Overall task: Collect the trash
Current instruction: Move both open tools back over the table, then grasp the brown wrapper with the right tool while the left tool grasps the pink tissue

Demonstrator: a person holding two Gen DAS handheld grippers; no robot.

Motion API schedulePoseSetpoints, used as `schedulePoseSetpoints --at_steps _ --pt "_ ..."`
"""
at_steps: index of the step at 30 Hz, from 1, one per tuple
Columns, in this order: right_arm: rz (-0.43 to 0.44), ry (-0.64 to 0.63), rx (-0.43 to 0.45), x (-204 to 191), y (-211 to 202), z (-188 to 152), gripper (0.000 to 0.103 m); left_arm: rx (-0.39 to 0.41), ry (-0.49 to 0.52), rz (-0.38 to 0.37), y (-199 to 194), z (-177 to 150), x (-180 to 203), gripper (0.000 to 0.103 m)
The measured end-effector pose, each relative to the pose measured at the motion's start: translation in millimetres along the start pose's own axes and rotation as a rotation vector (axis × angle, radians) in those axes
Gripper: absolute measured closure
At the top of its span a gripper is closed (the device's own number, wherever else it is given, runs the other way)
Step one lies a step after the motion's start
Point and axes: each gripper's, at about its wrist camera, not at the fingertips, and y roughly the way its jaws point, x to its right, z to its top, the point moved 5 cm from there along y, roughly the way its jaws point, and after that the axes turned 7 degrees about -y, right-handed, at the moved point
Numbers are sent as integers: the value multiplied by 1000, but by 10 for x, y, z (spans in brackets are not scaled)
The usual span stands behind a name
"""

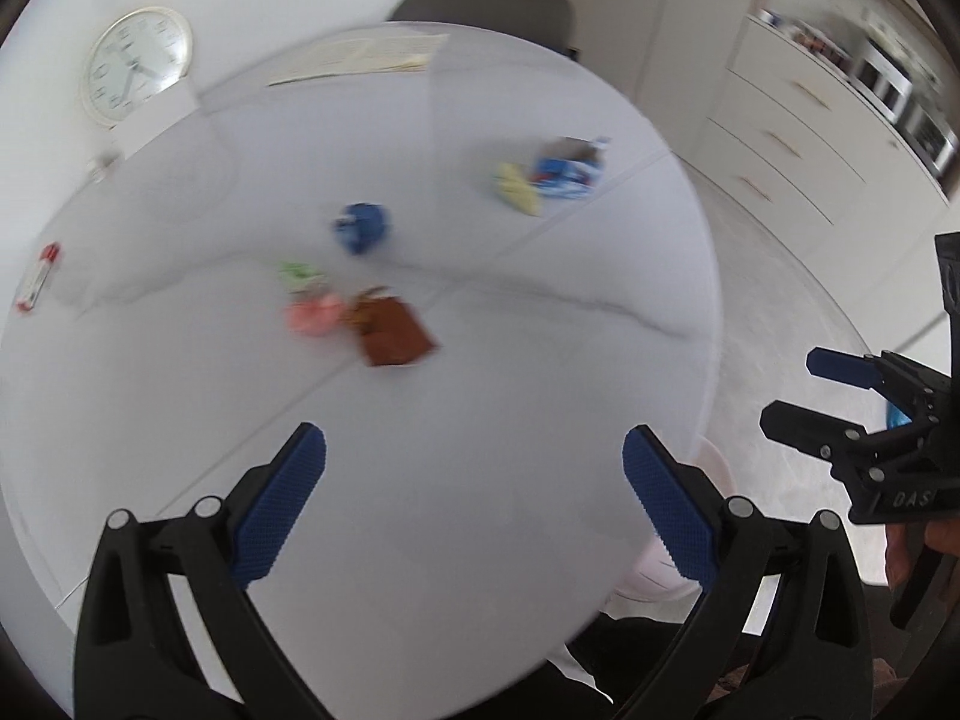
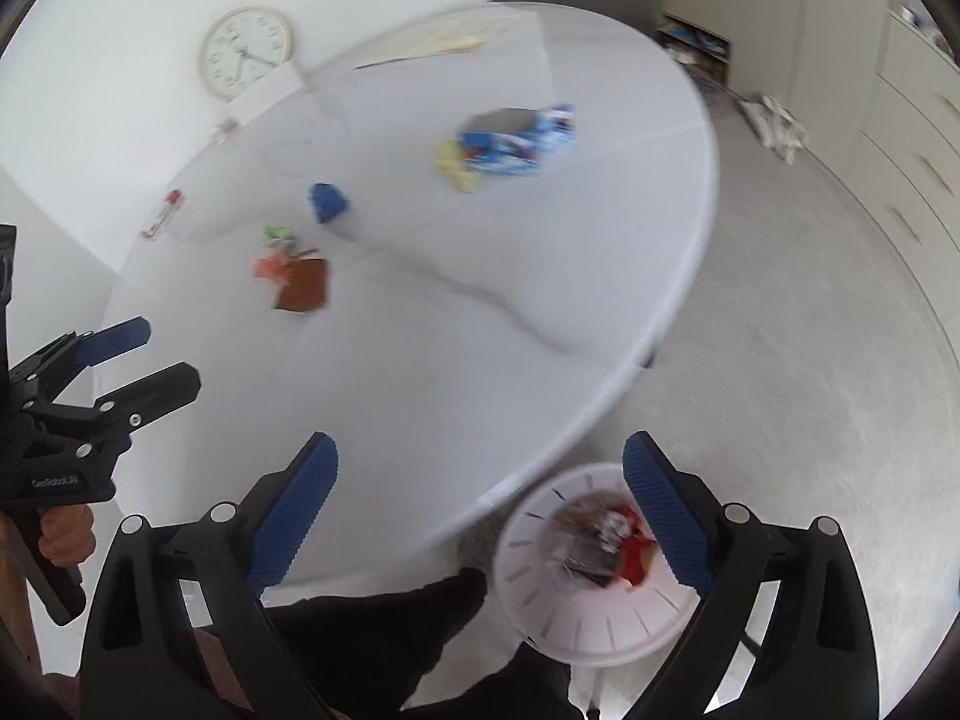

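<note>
While both grippers, left (image 1: 474,504) and right (image 2: 480,510), are hanging wide open and empty, approaching the crumpled brown paper wrapper (image 1: 393,327) squarely is advisable before closing.

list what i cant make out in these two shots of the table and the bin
- Trash on the table: both views are motion-blurred, so the blue wrapper, brown piece and pink scrap carry no readable print.
- White bin: right wrist view shows blurred contents, partly behind a gripper finger; left wrist view hides most of it behind the table edge.
- Clock: numerals too blurred.
</note>
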Motion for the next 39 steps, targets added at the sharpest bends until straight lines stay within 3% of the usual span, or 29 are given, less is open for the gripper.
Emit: schedulePoseSetpoints --at_steps 5,12,22,28,33,39 --pt "44 -89 -14 -546 385 408 8 4 -94 35 66 124 -591 8" --pt "67 -204 -54 -1241 1028 940 8 -6 -159 39 189 213 -1064 8" --pt "20 -229 -153 -1450 1778 1161 9 -25 -223 32 428 321 -1469 8" --pt "2 -236 -161 -1399 1808 1164 55 -21 -245 5 545 380 -1453 8" --pt "34 -191 -136 -1278 1640 1214 74 -26 -216 -18 688 430 -1295 8" --pt "25 -99 -91 -902 1217 1108 74 -30 -139 4 1014 567 -1034 11"
